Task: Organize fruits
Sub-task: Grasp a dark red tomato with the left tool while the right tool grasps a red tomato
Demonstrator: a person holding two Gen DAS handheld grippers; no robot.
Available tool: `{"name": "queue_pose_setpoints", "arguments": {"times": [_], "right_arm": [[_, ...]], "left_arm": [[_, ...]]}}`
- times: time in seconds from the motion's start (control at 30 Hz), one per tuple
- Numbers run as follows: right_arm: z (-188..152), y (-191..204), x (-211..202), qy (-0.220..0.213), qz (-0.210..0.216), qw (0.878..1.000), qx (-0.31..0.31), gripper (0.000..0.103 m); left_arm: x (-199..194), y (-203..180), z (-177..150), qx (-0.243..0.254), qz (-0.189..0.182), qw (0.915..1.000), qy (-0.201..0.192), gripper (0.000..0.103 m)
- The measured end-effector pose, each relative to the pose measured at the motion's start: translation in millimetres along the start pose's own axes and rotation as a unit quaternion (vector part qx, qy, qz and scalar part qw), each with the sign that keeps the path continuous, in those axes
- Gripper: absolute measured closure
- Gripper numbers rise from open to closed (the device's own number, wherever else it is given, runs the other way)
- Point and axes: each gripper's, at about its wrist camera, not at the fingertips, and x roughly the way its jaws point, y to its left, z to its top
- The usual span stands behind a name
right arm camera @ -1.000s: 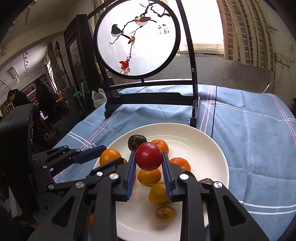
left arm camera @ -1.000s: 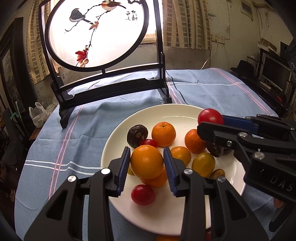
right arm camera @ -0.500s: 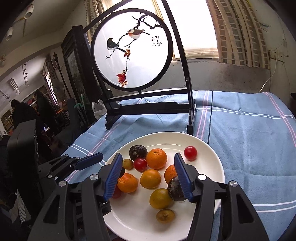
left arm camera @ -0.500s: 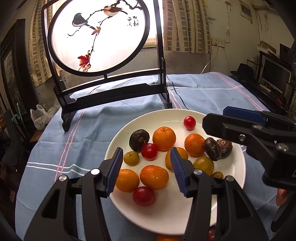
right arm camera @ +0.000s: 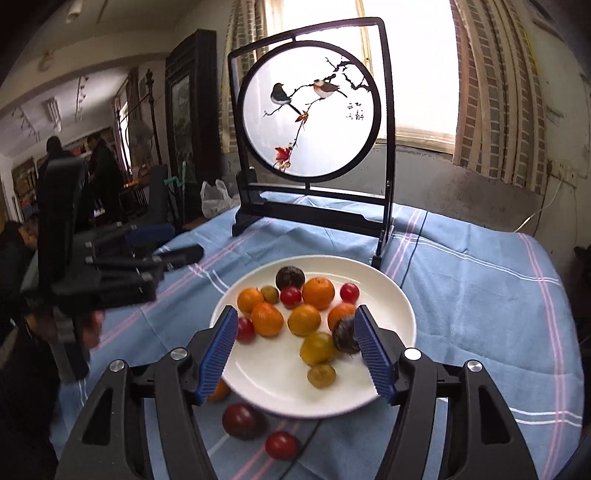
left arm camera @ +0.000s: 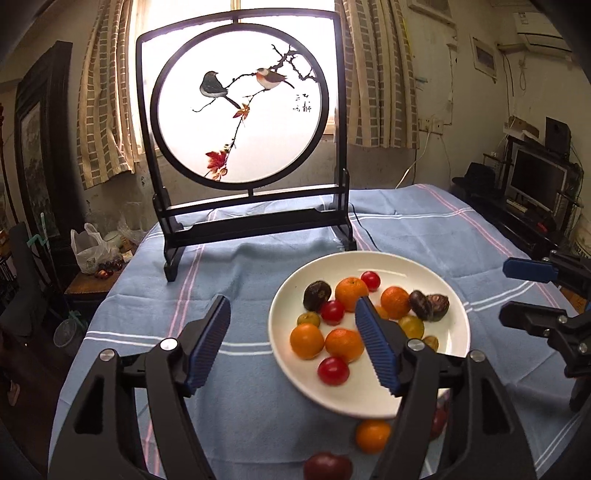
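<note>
Presently, largest first: blue striped tablecloth (left arm camera: pixel 424 236); white plate (right arm camera: pixel 266 384) holding oranges, cherry tomatoes and dark passion fruits; left gripper (left arm camera: pixel 291 343) and right gripper (right arm camera: pixel 295 350), jaws just opening, nothing between them. Both deliveries look finished; next comes the stray fruit before the plate: 1 orange (left arm camera: pixel 372 435), 1 dark tomato (right arm camera: pixel 243 421), 1 cherry tomato (right arm camera: pixel 281 445).

Bright curtained window (left arm camera: pixel 280 22) backlights a bird-painted screen (left arm camera: pixel 242 118) on blue cloth (left arm camera: pixel 424 229)

Only the round painted screen (left arm camera: pixel 242 110) carries writing: a few small brush characters beside the birds, too small to read.
</note>
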Motion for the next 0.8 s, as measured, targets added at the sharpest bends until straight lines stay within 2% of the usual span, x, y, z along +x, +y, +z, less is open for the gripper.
{"name": "queue_pose_setpoints", "arguments": {"times": [0.1,0.17,0.23,0.33,0.4,0.5,0.57,0.63,0.77,0.8], "right_arm": [[-28,6,-11,0.034,-0.004,0.999,-0.029,0.037],[-48,12,-9,0.066,-0.003,0.997,-0.048,0.037],[-68,20,3,0.106,-0.004,0.992,-0.067,0.037],[-88,33,25,0.149,-0.008,0.984,-0.098,0.039],[-92,38,37,0.163,-0.016,0.980,-0.112,0.040],[-91,40,50,0.175,-0.018,0.977,-0.117,0.048],[-92,38,57,0.185,-0.015,0.976,-0.117,0.058],[-92,36,63,0.193,-0.018,0.974,-0.119,0.074],[-90,34,59,0.185,-0.021,0.975,-0.121,0.075],[-89,32,55,0.181,-0.016,0.977,-0.114,0.075]], "left_arm": [[-12,2,-29,0.039,-0.012,0.9987,0.031,0.031],[-13,-4,-54,0.065,-0.040,0.9951,0.062,0.027],[-11,-12,-78,0.084,-0.082,0.9885,0.096,0.025],[-5,-23,-100,0.099,-0.095,0.9836,0.117,0.025],[4,-26,-104,0.098,-0.095,0.9824,0.128,0.025],[13,-30,-105,0.100,-0.098,0.9807,0.136,0.025],[20,-32,-105,0.105,-0.100,0.9794,0.141,0.025],[26,-32,-106,0.103,-0.105,0.9779,0.149,0.025],[35,-33,-108,0.100,-0.103,0.9769,0.158,0.026],[37,-33,-109,0.097,-0.105,0.9765,0.161,0.036]]}}
